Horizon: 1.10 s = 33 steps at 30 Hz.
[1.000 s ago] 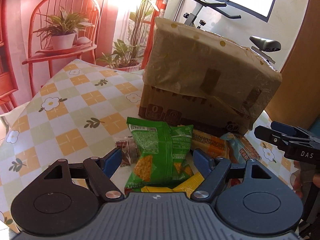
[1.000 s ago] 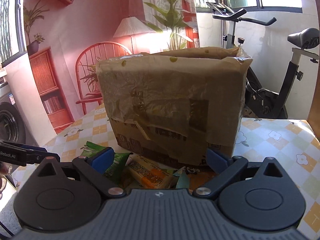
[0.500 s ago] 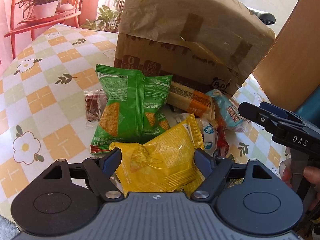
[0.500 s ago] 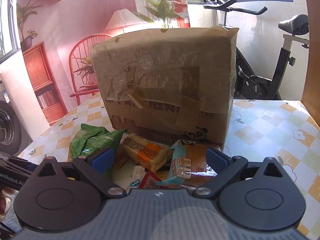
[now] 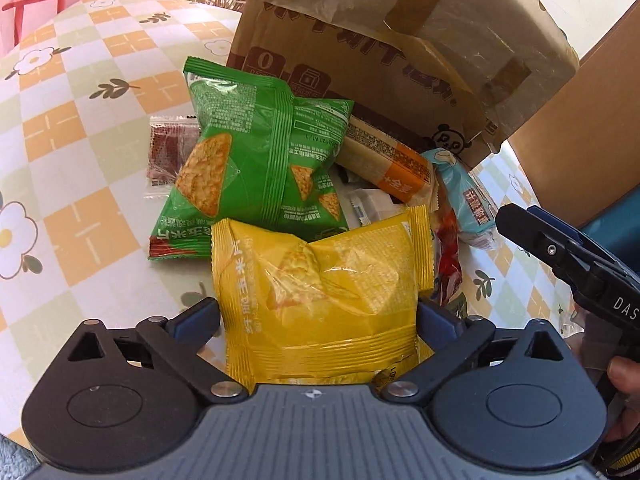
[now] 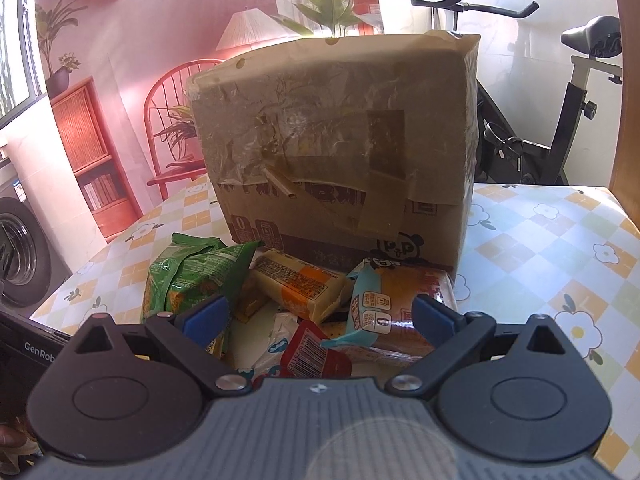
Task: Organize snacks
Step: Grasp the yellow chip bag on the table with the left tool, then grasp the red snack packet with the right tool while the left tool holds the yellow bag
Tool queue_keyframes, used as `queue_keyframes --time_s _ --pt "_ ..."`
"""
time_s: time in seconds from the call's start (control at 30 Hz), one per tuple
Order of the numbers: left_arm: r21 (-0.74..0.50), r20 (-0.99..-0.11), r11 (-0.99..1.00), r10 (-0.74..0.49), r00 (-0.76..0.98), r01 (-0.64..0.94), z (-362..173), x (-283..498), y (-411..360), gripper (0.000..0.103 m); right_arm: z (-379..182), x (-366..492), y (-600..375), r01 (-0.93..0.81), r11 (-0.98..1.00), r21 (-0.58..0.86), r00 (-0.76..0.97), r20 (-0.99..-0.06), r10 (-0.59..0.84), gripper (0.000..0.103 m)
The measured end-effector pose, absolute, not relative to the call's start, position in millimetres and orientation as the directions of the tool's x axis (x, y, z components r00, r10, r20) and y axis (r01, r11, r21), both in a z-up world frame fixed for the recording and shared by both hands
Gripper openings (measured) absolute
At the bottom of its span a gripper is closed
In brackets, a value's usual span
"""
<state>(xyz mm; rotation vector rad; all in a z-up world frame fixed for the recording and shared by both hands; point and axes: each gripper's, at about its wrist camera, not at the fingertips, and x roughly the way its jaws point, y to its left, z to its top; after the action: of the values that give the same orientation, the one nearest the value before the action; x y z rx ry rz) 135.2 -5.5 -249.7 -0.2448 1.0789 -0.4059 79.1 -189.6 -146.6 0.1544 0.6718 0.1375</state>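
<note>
A pile of snack packets lies on the checked tablecloth in front of a taped cardboard box [image 5: 400, 52]. My left gripper [image 5: 318, 314] is open, its blue pads on either side of a yellow chip bag [image 5: 320, 280], which lies on the table. Behind it lie a green chip bag [image 5: 256, 164], an orange-and-cream bar [image 5: 388, 160], a light-blue packet [image 5: 468, 200] and a small dark-red packet [image 5: 168, 152]. My right gripper [image 6: 318, 314] is open and empty above a red packet [image 6: 316, 354], a light-blue and orange packet [image 6: 392, 308] and the bar [image 6: 300, 284]. The right gripper also shows in the left wrist view [image 5: 560, 256].
The box [image 6: 336, 140] stands just behind the pile and blocks the far side. The floral tablecloth [image 5: 80, 128] stretches left; more of it shows at the right [image 6: 540, 248]. An exercise bike [image 6: 560, 100], a red chair [image 6: 172, 112] and a wooden panel [image 5: 580, 120] stand beyond the table.
My left gripper has moved down and forward, so the yellow bag now fills the space between its pads. My right gripper has dropped lower over the pile. Both stay open.
</note>
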Motion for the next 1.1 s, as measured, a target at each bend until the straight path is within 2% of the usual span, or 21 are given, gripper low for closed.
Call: queue_keyframes --time_s 0.07,0.17,0.2,0.33,0.53,0.57,0.63,0.9,1.1 --pt "-0.372 -0.827 0.905 -0.424 0.37 0.205 -256.8 136.9 -11.4 0.103 -146.7 78.8 -189.7 -0.08 0.979 0.185 0.773 -0.609 0.179 0.099" --pt "-0.32 -0.837 0.919 -0.388 0.385 0.23 -257.5 133.6 -18.9 0.093 -147.1 77.0 -188.9 -0.087 0.98 0.182 0.77 -0.612 0.182 0.098" --pt "-0.321 -0.837 0.919 -0.388 0.386 0.227 -256.9 133.4 -18.1 0.083 -147.2 76.3 -188.5 -0.09 0.979 0.18 0.768 -0.614 0.184 0.097" --pt "-0.316 -0.816 0.92 -0.389 0.427 0.233 -242.3 127.6 -9.6 0.074 -148.5 71.8 -185.7 -0.115 0.982 0.147 0.755 -0.63 0.182 0.094" --pt "-0.26 -0.73 0.898 -0.424 0.536 0.356 -201.4 109.1 -10.6 0.073 -157.8 67.2 -182.9 -0.147 0.978 0.146 0.716 -0.666 0.207 0.073" --pt "-0.252 -0.721 0.897 -0.425 0.548 0.363 -197.9 107.8 -11.0 0.073 -159.7 67.8 -183.4 -0.146 0.976 0.159 0.71 -0.671 0.215 0.066" --pt "-0.234 -0.698 0.903 -0.413 0.585 0.359 -190.9 107.6 -11.2 0.073 -163.4 69.6 -183.8 -0.146 0.974 0.172 0.695 -0.683 0.225 0.061" --pt "-0.208 -0.687 0.938 -0.341 0.641 0.277 -186.5 119.1 -4.0 0.073 -184.2 77.5 -179.0 -0.167 0.965 0.201 0.606 -0.751 0.261 0.061" --pt "-0.203 -0.692 0.944 -0.327 0.644 0.262 -187.1 116.0 3.0 0.073 -195.0 85.2 -179.0 -0.167 0.958 0.232 0.586 -0.758 0.285 0.061"
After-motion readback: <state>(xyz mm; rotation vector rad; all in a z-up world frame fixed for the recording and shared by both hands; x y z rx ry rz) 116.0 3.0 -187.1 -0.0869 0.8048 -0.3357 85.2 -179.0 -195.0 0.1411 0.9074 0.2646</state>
